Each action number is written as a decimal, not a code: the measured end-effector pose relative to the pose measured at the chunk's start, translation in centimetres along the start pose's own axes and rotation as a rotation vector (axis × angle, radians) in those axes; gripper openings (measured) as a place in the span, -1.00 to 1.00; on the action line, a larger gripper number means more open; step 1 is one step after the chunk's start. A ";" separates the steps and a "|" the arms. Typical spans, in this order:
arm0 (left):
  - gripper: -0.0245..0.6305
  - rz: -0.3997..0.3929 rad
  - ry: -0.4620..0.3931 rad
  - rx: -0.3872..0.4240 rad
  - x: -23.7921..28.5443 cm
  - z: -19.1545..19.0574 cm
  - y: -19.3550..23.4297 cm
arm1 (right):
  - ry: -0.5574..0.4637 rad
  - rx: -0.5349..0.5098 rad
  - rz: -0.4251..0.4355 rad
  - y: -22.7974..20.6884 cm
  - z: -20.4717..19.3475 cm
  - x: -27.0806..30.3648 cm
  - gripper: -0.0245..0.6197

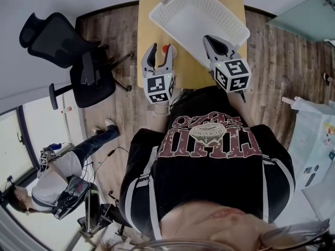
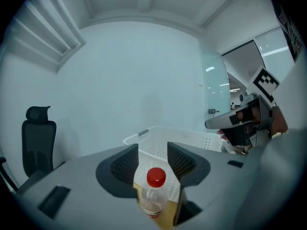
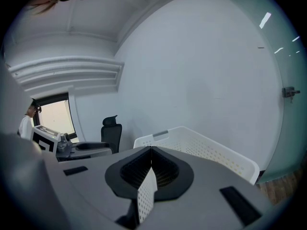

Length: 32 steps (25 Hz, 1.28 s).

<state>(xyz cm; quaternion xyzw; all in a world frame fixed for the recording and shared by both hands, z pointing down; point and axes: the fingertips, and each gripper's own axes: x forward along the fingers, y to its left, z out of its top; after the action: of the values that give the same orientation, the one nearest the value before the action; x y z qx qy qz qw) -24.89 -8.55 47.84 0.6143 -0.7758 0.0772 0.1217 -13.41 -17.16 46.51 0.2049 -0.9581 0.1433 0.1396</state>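
Note:
A clear plastic bottle [image 2: 153,195] with a red cap [image 1: 165,48] stands on a small wooden table [image 1: 148,20]. My left gripper [image 1: 159,54] is open, its two jaws standing on either side of the bottle's top with a gap showing; in the left gripper view the gripper [image 2: 153,159] frames the cap. A white perforated basket [image 1: 199,14] lies tilted on the table behind it. My right gripper [image 1: 209,40] is shut on the basket's near wall [image 3: 145,198], which rises edge-on between the closed jaws [image 3: 151,164]. The basket's rim [image 3: 206,150] stretches away to the right.
A black office chair [image 1: 68,51] stands on the wood floor left of the table. Another person [image 1: 57,184] with grippers is at the lower left by a window. A white table with papers [image 1: 314,140] sits at the right, glass panels [image 1: 309,14] beyond.

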 end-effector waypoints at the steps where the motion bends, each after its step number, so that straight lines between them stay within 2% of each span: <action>1: -0.23 0.001 -0.003 -0.004 -0.1 0.2 0.0 | -0.002 0.000 0.000 0.0 0.1 -0.1 -0.87; 15: -0.32 -0.015 -0.038 0.016 -0.6 2.9 -1.7 | -0.019 0.000 0.004 0.0 0.6 -1.1 -0.87; 32: -0.63 -0.056 -0.058 0.040 0.5 4.5 -3.7 | -0.036 0.010 -0.024 -1.0 0.8 -1.7 -0.87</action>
<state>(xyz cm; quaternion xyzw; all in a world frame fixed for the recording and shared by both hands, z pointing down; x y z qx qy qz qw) -21.83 -11.06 43.58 0.6401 -0.7598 0.0714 0.0887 -11.65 -17.74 45.48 0.2196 -0.9573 0.1426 0.1229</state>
